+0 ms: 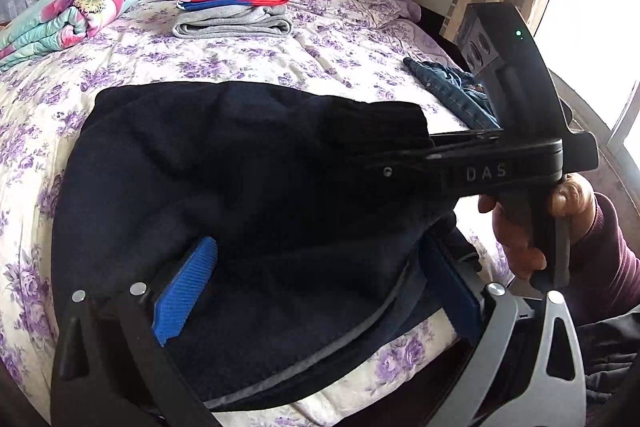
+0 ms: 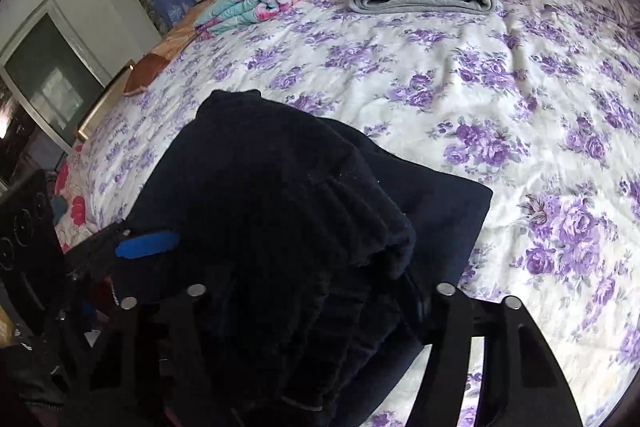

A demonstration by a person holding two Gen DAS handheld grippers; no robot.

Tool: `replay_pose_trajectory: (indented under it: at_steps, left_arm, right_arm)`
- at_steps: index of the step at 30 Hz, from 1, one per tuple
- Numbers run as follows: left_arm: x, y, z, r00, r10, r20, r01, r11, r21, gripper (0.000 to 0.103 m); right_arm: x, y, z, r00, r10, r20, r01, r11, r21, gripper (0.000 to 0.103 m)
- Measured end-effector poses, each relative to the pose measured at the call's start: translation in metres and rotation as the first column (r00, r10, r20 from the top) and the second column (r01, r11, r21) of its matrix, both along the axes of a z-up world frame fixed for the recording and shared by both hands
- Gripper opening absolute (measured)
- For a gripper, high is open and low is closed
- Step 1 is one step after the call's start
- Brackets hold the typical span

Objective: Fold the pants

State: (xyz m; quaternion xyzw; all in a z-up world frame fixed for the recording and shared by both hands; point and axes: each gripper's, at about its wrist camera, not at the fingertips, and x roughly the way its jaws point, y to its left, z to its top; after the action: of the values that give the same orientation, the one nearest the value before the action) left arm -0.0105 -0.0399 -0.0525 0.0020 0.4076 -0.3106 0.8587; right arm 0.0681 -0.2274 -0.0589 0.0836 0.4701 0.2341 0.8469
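Looking along my left claw [image 1: 320, 291], I am seeing its blue ribbed pads [image 1: 186, 289] standing wide apart, with the dark navy fleece pants [image 1: 248, 187] lying between them but not pinched. The pants are bunched on the cream quilt with purple flowers [image 1: 224, 55], at its near edge. My right claw [image 1: 452, 141] is reaching in from the right of the pants, a hand [image 1: 520, 227] gripping its handle, and its two black fingers are lying close together with the ribbed cuff end of the pants caught between them. Beyond the pants, a folded grey garment topped by a red and blue one [image 1: 236, 7] is sitting in a stack; a crumpled blue denim piece [image 1: 452, 87] is lying to the right of the pants.

Turning to the right wrist view, I am finding the pants draped thickly over the claw [image 2: 320, 347], hiding its fingertips, so here I cannot tell how they are standing. The other claw's blue pad [image 2: 148, 245] is peeking out at the left of the pants.

As I judge it, the risk is slippage: thick fleece held only by its cuff could be sliding free as I am lifting, and with my left claw not gripping, the layers could be shifting and the fold going crooked.
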Motion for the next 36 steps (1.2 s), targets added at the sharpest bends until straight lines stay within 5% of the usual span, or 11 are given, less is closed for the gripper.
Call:
replay_pose_trajectory:
  at_steps: [2, 6, 10, 12, 17, 21, 24, 28, 30, 32, 36]
  left_arm:
    - [-0.003, -0.002, 0.004, 1.0, -0.017, 0.0, 0.017, 1.0, -0.007, 0.098]
    - [-0.023, -0.014, 0.02, 0.995, -0.077, 0.061, 0.077, 0.997, 0.009, 0.098]
    - [-0.011, -0.018, -0.005, 0.997, -0.076, -0.02, 0.077, 0.996, 0.033, 0.098]
    - [-0.013, -0.012, -0.004, 0.997, -0.076, -0.008, 0.076, 0.997, 0.02, 0.098]
    - [-0.045, 0.021, 0.022, 0.993, -0.073, 0.088, 0.073, 0.997, 0.0, 0.098]
    - [-0.043, 0.045, 0.006, 0.999, -0.022, 0.041, 0.023, 1.0, -0.014, 0.098]
    - [-0.038, 0.045, -0.008, 1.0, 0.01, 0.027, -0.01, 1.0, -0.01, 0.098]
    - [-0.044, 0.034, -0.019, 0.998, 0.027, 0.06, -0.03, 0.998, 0.048, 0.098]
    - [-0.048, 0.034, -0.027, 0.997, 0.035, 0.07, -0.04, 0.997, 0.07, 0.098]
    - [-0.049, 0.038, -0.03, 0.996, 0.032, 0.078, -0.036, 0.998, 0.051, 0.098]
    - [-0.054, 0.048, -0.025, 0.997, 0.016, 0.076, -0.018, 1.0, 0.024, 0.098]
  right_arm:
    - [-0.004, -0.011, 0.018, 1.0, -0.025, 0.008, 0.025, 0.998, 0.061, 0.034]
    - [-0.025, -0.024, 0.052, 0.997, -0.072, 0.032, 0.069, 0.995, 0.073, 0.031]
    - [-0.015, -0.027, -0.002, 0.983, -0.14, -0.12, 0.135, 0.99, -0.05, 0.066]
    - [-0.015, -0.039, -0.01, 0.978, -0.159, -0.134, 0.162, 0.987, 0.014, 0.074]
    - [-0.043, -0.038, 0.076, 0.976, -0.173, 0.131, 0.173, 0.985, 0.018, 0.077]
    - [-0.013, 0.028, 0.118, 0.991, 0.078, 0.109, -0.101, 0.969, 0.225, 0.076]
    - [0.032, 0.111, 0.104, 0.972, 0.233, -0.027, -0.218, 0.94, 0.261, 0.075]
    - [0.103, 0.172, 0.027, 0.958, 0.18, -0.223, -0.161, 0.982, 0.1, 0.049]
    - [0.131, 0.169, -0.025, 0.948, 0.117, -0.297, -0.117, 0.993, 0.018, 0.002]
    - [0.144, 0.151, -0.041, 0.947, 0.161, -0.278, -0.106, 0.974, 0.202, 0.0]
    - [0.127, 0.158, -0.025, 0.958, 0.149, -0.245, -0.115, 0.982, 0.147, 0.004]
